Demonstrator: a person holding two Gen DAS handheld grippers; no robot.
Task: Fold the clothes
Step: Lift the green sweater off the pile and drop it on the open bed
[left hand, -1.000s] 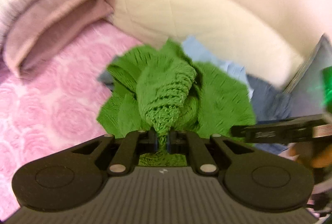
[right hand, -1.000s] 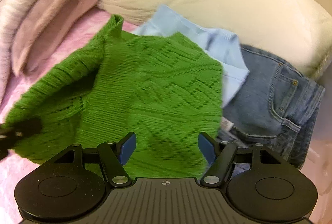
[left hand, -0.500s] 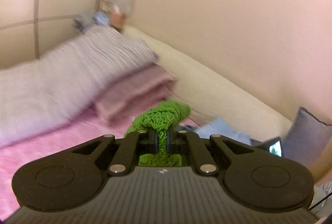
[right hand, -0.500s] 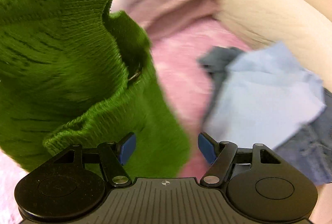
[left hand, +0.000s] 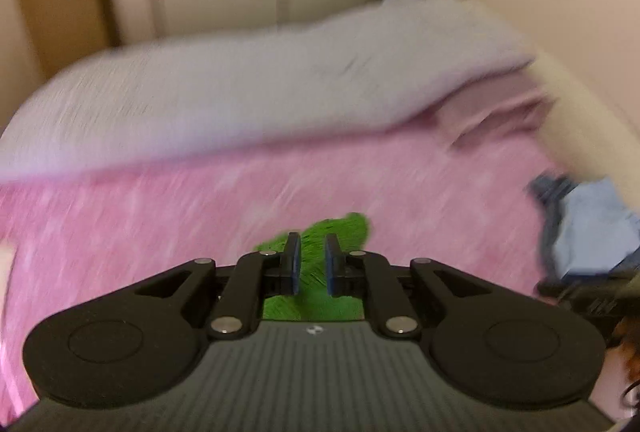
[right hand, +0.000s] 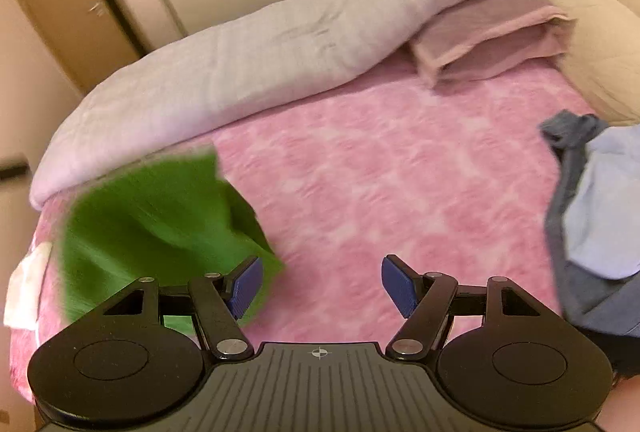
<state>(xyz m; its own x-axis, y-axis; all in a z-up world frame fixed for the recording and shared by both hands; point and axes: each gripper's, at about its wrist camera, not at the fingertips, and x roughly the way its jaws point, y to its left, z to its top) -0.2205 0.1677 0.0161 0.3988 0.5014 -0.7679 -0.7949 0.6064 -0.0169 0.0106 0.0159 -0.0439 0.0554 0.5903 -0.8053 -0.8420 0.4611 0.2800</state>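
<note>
A green knit sweater [right hand: 160, 216] is in mid-air or landing on the left part of the pink bedspread [right hand: 380, 167], blurred by motion. In the left wrist view a strip of it [left hand: 320, 256] lies between my left gripper's [left hand: 311, 264] jaws, which stand slightly apart; I cannot tell whether they still pinch it. My right gripper [right hand: 320, 288] is open and empty, above the bedspread, to the right of the sweater.
A pile of a light blue garment [right hand: 608, 207] and jeans [right hand: 568, 135] lies at the right. A grey duvet [right hand: 260, 47] and a folded pink blanket [right hand: 492, 27] lie at the back. A cream cushion [right hand: 600, 43] borders the right. Wardrobe doors stand behind.
The sweater was lifted off the clothes pile and swung left over the bed. My left jaws have parted a little. Both cameras turned toward the head of the bed.
</note>
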